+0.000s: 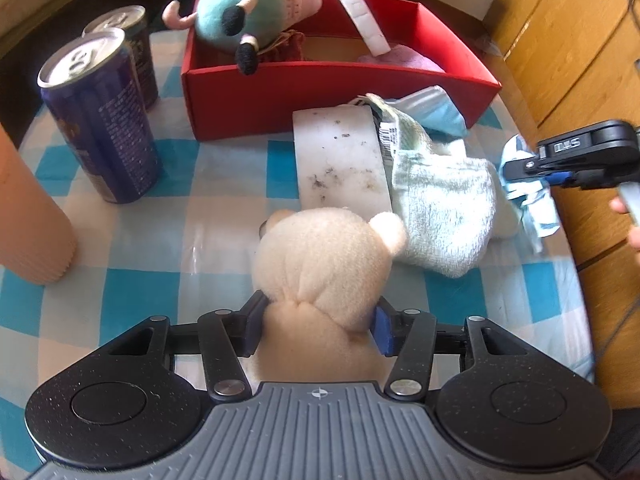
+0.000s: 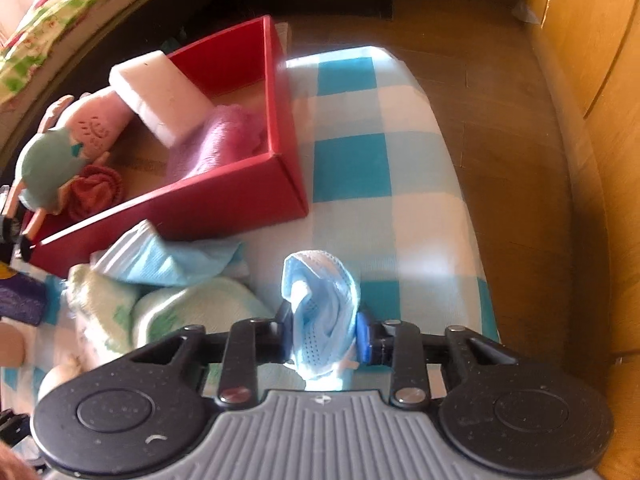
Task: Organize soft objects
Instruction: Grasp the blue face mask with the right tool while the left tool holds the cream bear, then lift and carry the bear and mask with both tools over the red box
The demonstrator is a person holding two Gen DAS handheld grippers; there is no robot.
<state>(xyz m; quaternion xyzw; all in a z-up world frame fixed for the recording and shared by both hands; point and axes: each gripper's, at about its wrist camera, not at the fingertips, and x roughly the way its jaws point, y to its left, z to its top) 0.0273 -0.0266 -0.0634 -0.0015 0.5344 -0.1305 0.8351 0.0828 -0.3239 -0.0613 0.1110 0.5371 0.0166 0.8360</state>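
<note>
Inside red box (image 2: 240, 196): white sponge (image 2: 160, 96), pink cloth (image 2: 224, 136), plush (image 1: 248, 8).

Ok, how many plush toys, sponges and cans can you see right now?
Plush toys: 2, the cream bear and the teal toy
Sponges: 2, the dirty sponge and the clean sponge
Cans: 2, the near can and the far can
Total: 6
</note>
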